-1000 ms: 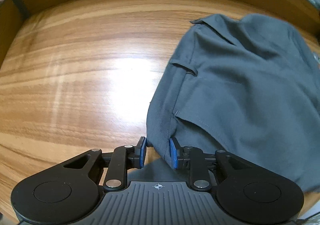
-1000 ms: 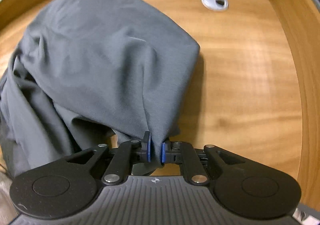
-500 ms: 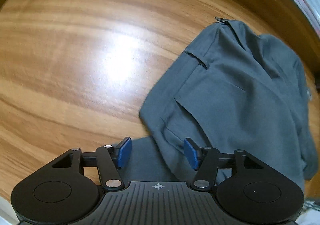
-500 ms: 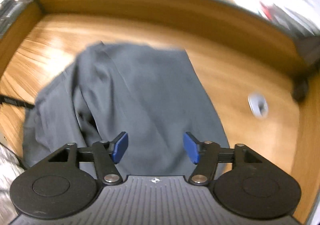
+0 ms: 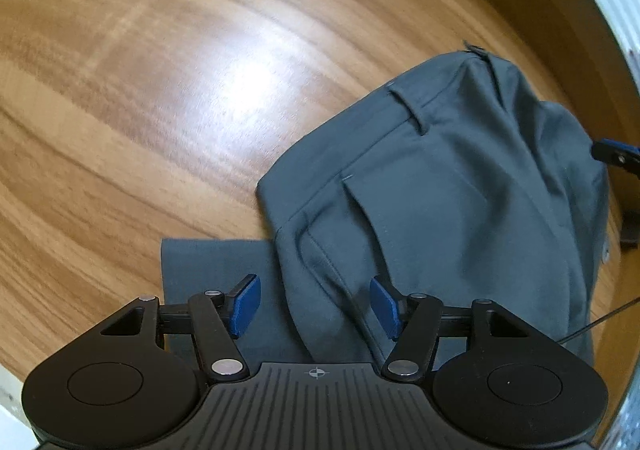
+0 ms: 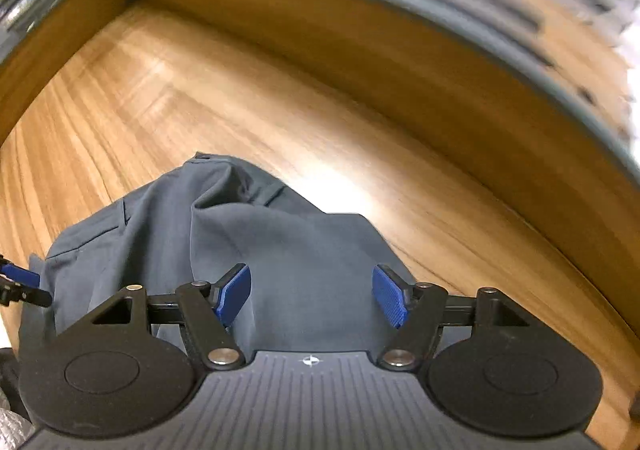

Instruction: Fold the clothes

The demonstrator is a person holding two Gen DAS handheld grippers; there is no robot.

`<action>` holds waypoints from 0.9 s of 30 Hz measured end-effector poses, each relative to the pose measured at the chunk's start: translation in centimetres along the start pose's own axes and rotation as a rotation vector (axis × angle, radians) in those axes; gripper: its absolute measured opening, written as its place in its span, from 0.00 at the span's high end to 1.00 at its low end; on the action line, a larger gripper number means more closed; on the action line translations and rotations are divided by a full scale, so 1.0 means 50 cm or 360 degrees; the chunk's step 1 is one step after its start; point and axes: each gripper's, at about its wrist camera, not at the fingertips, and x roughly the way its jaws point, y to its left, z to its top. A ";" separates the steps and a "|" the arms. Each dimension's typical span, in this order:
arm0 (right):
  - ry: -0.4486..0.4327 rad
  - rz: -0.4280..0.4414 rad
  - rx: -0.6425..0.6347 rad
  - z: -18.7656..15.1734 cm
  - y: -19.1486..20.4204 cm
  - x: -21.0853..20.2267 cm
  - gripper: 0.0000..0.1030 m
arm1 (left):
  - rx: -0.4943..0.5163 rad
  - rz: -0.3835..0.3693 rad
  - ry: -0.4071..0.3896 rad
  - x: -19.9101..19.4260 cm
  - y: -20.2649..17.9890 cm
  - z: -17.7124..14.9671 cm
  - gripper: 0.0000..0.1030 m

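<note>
Tabletop point(image 5: 248, 78) glare, fisheye warp, blurred edges

Glossy wooden table point(image 5: 168, 98) with raised wooden rim point(image 6: 400, 62), glare overhead.

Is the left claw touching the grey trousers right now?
Cannot tell. In the left wrist view the left claw is open, straddling a fold of the grey trousers; no gap or contact shows plainly.

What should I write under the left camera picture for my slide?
Open left gripper hovers over folded grey trousers on a wooden table.
</note>
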 end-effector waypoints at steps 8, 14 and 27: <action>0.0083 -0.0032 -0.0135 0.020 0.010 0.068 0.29 | -0.0127 -0.0001 0.0002 0.013 0.003 -0.019 0.40; 0.0150 -0.0070 -0.0226 0.019 0.021 0.112 0.50 | -0.0176 0.0038 0.0009 0.007 0.013 -0.013 0.47; -0.0209 -0.0145 -0.0172 0.015 0.089 -0.062 0.94 | -0.0023 0.0077 -0.0306 -0.108 -0.010 -0.038 0.96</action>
